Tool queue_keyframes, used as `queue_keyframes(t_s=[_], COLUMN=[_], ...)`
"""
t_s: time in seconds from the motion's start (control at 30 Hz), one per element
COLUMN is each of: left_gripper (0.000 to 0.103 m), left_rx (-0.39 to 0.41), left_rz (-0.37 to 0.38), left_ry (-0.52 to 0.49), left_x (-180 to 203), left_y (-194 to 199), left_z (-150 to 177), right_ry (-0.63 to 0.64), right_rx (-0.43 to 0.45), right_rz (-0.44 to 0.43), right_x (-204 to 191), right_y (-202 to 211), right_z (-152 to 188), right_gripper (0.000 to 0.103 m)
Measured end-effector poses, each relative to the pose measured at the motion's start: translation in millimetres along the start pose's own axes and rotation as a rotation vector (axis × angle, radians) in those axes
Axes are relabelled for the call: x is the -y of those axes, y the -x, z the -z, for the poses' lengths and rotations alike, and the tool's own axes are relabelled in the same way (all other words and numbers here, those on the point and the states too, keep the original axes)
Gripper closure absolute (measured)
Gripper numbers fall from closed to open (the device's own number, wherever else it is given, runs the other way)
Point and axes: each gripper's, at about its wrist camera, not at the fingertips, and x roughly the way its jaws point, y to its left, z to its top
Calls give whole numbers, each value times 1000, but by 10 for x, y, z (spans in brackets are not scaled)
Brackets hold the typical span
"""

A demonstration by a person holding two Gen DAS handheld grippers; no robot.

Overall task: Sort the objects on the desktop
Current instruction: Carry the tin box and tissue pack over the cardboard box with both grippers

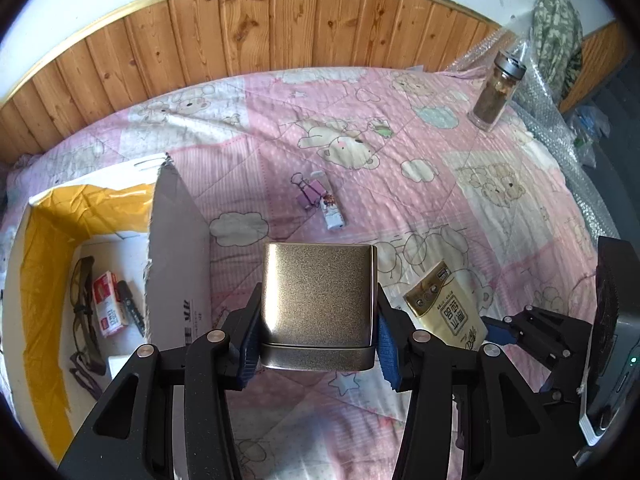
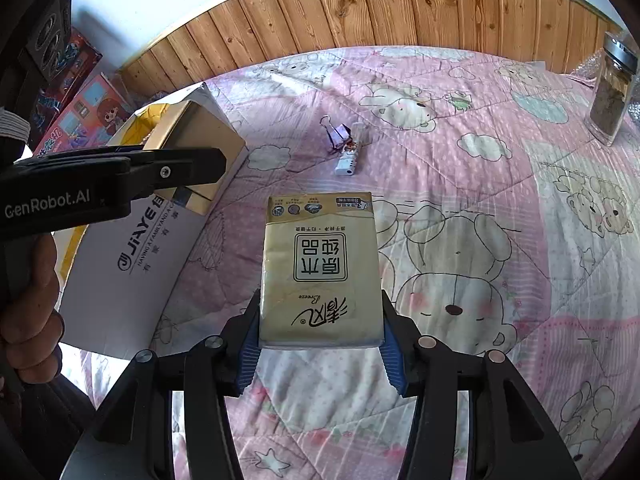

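Note:
My left gripper (image 1: 318, 346) is shut on a gold metal tin (image 1: 316, 304), held above the pink quilt (image 1: 400, 152), its blue pads pressing both sides. My right gripper (image 2: 320, 344) is shut on a beige tissue pack (image 2: 320, 272), also lifted off the quilt. In the left wrist view the tissue pack (image 1: 444, 308) hangs just right of the tin. The right wrist view shows the left gripper (image 2: 192, 168) carrying the tin (image 2: 196, 136) over the near edge of an open white cardboard box (image 2: 132, 264). A purple binder clip (image 1: 310, 196) and a small white stick (image 1: 334, 214) lie on the quilt beyond.
The cardboard box (image 1: 176, 248), lined with yellow tape, holds glasses (image 1: 80, 312), a red-and-white packet (image 1: 108, 304) and a black tool (image 1: 130, 304). A glass jar (image 1: 496, 88) stands at the far right by bubble wrap (image 1: 560, 128). A wood-panelled wall (image 1: 280, 28) bounds the quilt.

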Motion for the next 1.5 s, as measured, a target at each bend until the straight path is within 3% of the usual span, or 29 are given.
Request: queue_keyframes(t_s=[0.7, 1.5], left_gripper=[53, 53], left_rx=[152, 276], left_rz=[110, 115], left_ry=[143, 360], left_x=[-456, -1298], left_y=[795, 1219], left_z=[488, 707], right_ry=[93, 199], right_rx=[46, 93], right_rz=[22, -13], right_x=[-794, -1485], right_y=[380, 566], right_z=[35, -128], right_gripper=[50, 51])
